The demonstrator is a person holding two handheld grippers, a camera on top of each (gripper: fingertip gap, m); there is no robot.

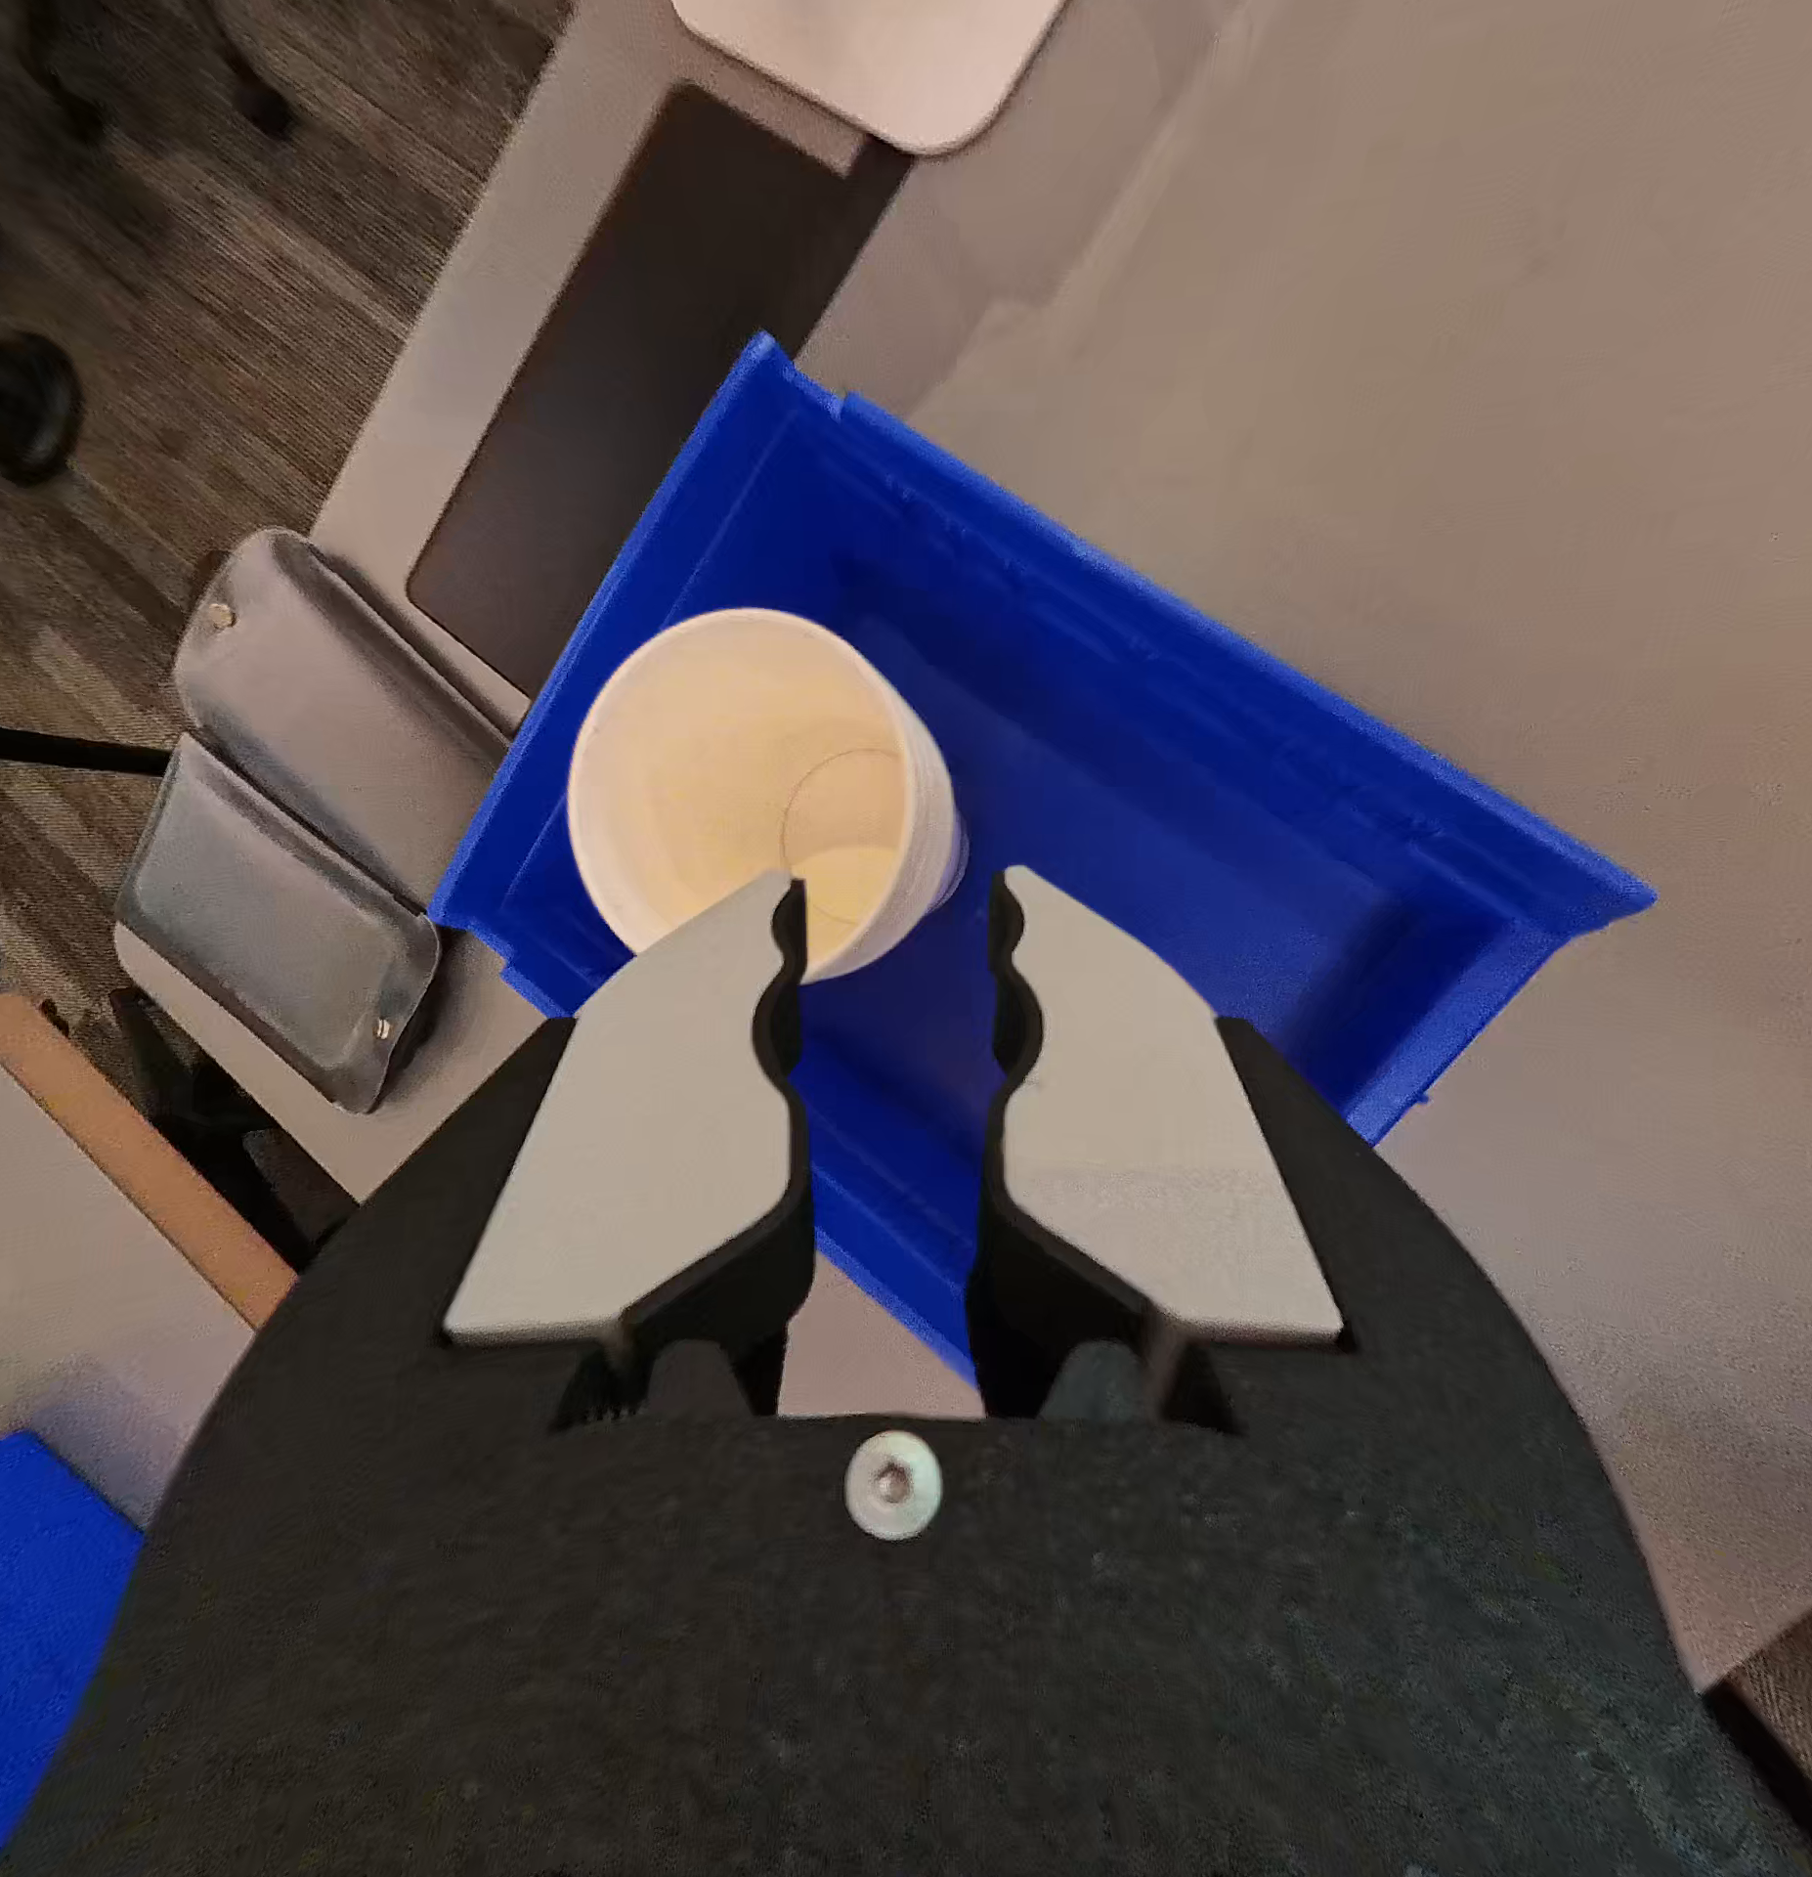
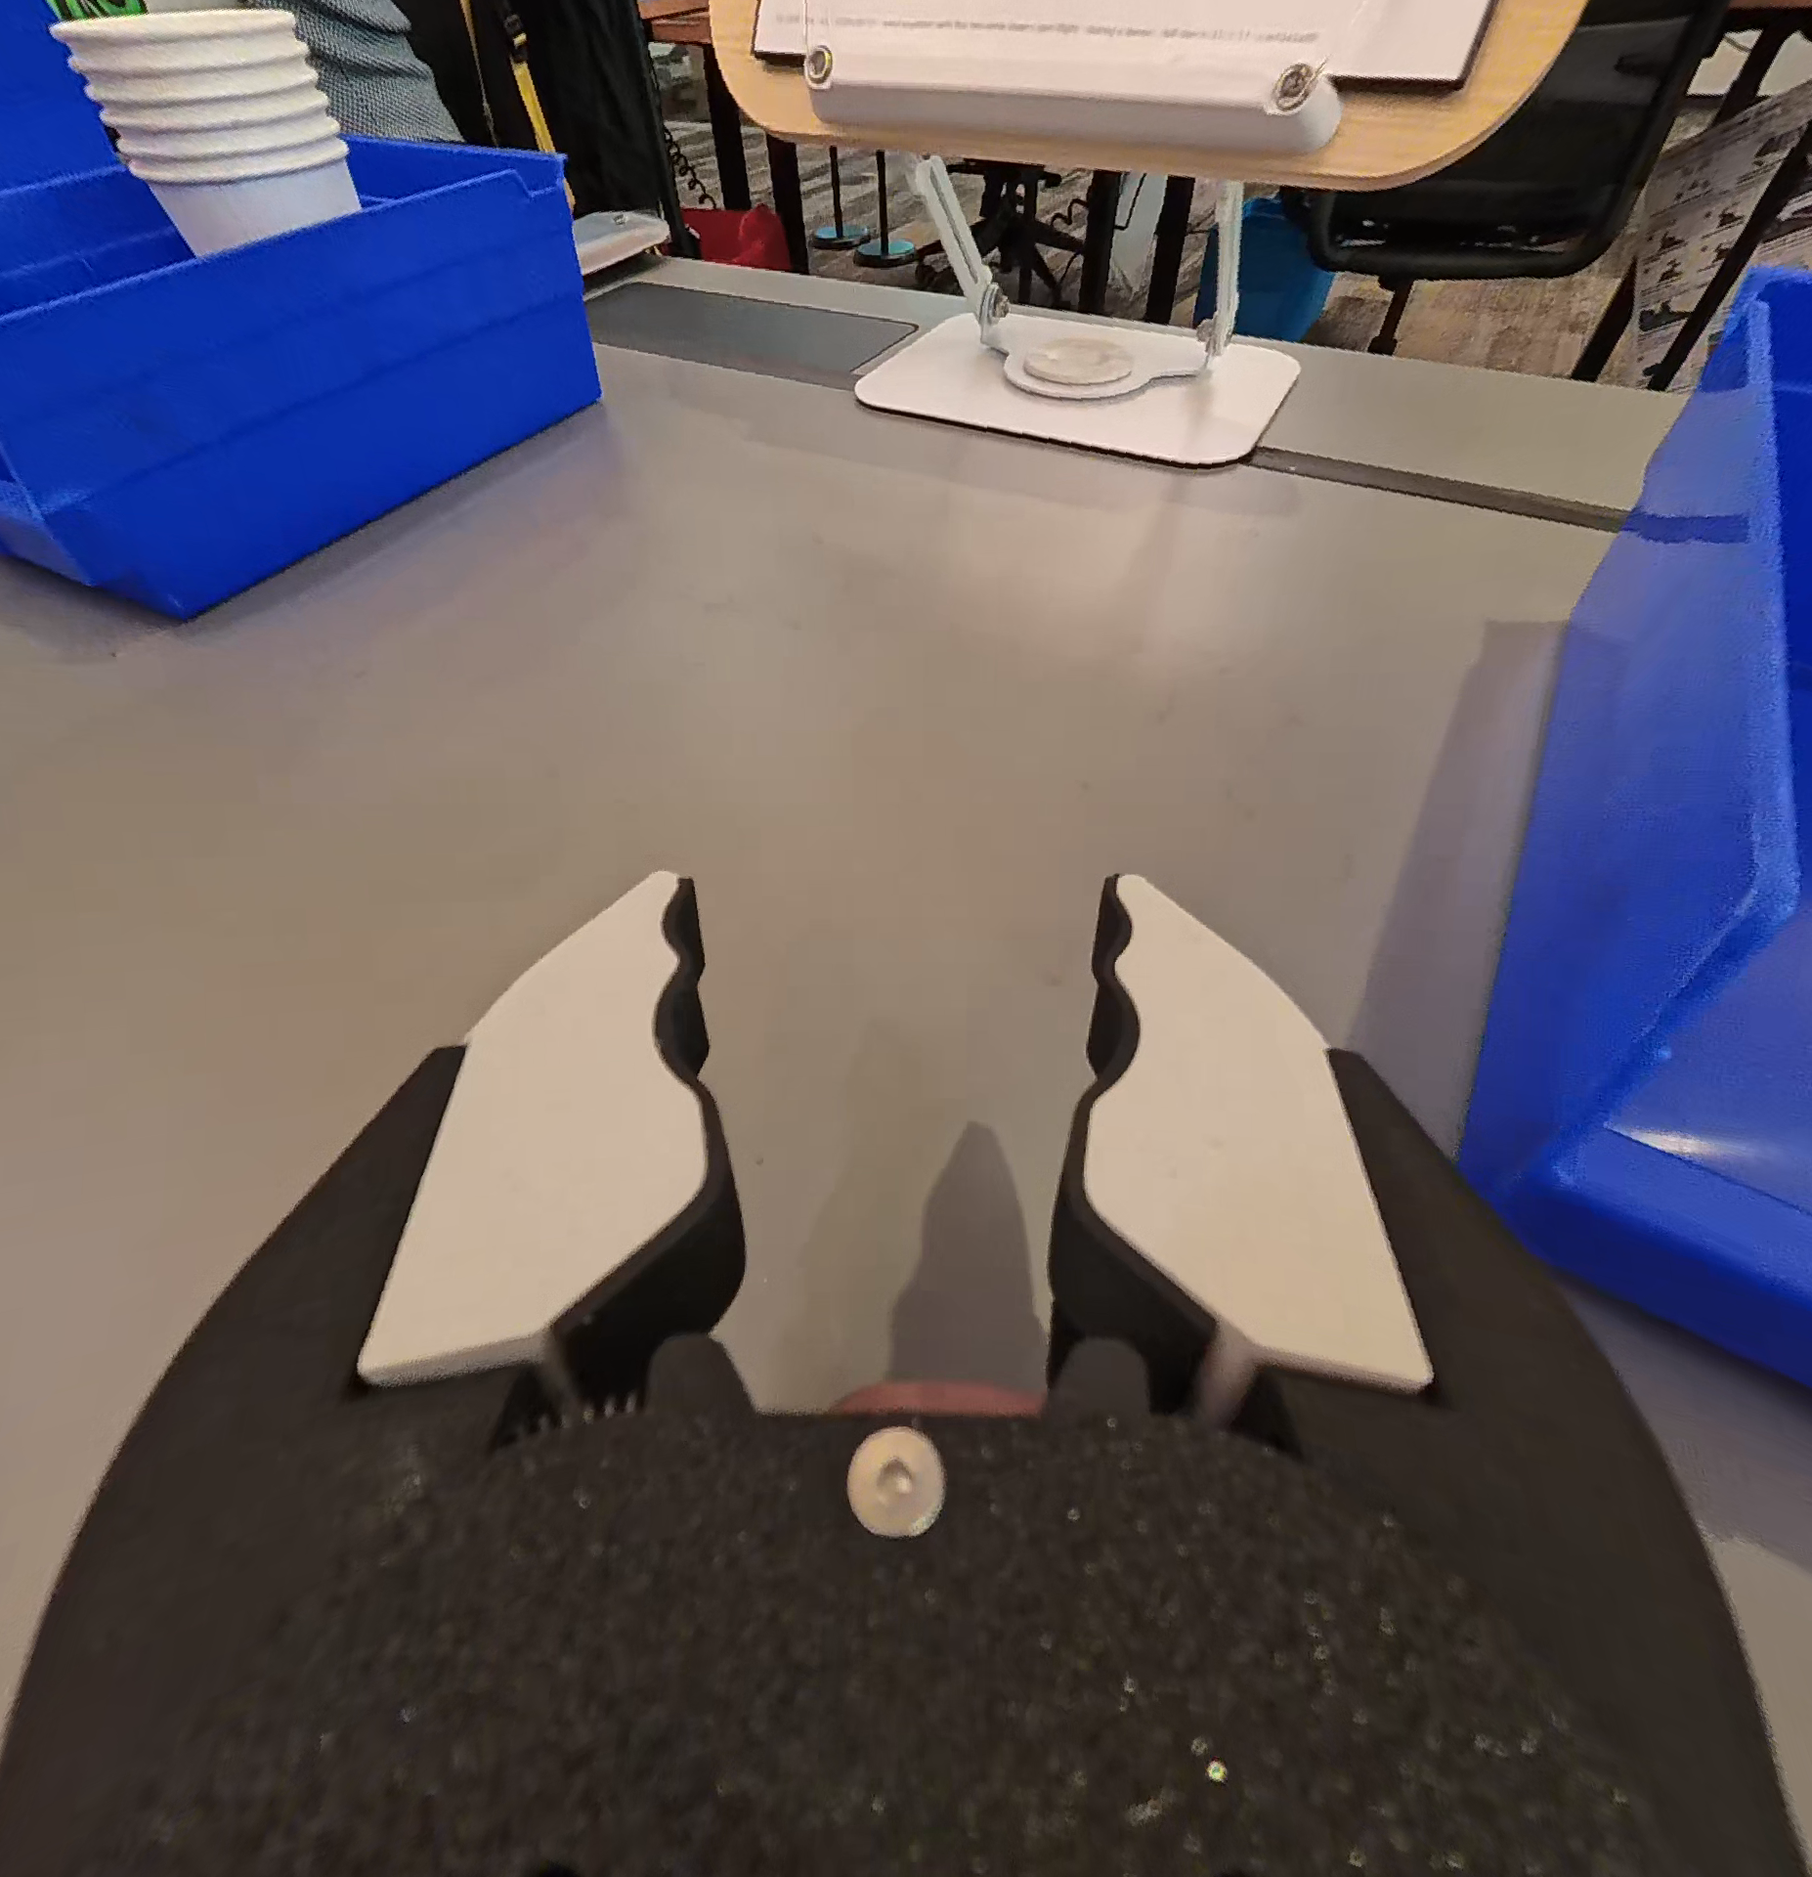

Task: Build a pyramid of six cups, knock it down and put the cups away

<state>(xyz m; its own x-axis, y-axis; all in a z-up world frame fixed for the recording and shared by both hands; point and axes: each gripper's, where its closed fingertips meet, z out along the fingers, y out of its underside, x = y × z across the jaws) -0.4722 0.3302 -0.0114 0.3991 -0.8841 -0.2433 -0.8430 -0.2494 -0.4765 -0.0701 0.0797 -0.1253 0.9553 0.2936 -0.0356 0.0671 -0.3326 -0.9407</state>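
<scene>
Now, the nested stack of white ribbed paper cups (image 1: 755, 787) stands upright, rim up, inside the blue plastic storage bin (image 1: 1237, 772), tucked toward one end of it. From the right wrist view the same stack (image 2: 217, 127) pokes well above the bin's wall (image 2: 303, 396), and six stepped rims can be counted, though how many cups are nested I cannot say for sure.

Left tongs (image 1: 897, 889) hang above the bin, looking almost straight down, their grey-faced fingers (image 1: 658, 1107) parted with a clear gap and nothing held; one fingertip overlaps the cup's rim in the picture, but whether it touches I cannot tell.

Right tongs (image 2: 897, 889) hover low over the smooth grey tabletop (image 2: 882, 691), spread wide and empty, well apart from the cups.

A second blue plastic bin (image 2: 1694, 914) sits at the right side of the tabletop. At the far edge stands a white folding stand (image 2: 1075, 391) carrying a wooden board (image 2: 1085, 132). Beyond the tabletop's edge, in the left wrist view, sits a grey padded chair (image 1: 283, 823) on striped carpet.
</scene>
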